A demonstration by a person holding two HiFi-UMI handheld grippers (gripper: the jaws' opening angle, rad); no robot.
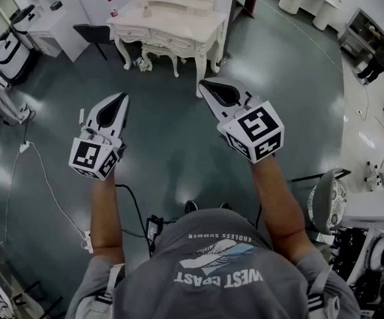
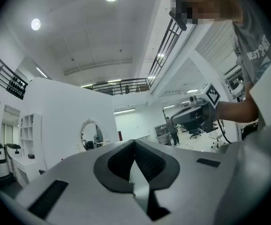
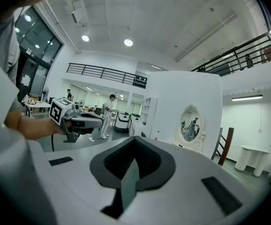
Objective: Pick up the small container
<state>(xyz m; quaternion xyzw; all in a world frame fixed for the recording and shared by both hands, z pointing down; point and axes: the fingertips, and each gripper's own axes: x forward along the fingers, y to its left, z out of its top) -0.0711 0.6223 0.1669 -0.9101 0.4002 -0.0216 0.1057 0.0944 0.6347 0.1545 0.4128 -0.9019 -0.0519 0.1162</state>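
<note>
Left gripper (image 1: pixel 119 102) and right gripper (image 1: pixel 208 88) are both pinched fully closed on nothing, held over the dark floor (image 1: pixel 169 148), white vanity surface (image 1: pixel 179 20) at 12 o'clock.

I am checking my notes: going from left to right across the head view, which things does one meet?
White cable on the floor, left hand-held gripper, right hand-held gripper, round chair.
</note>
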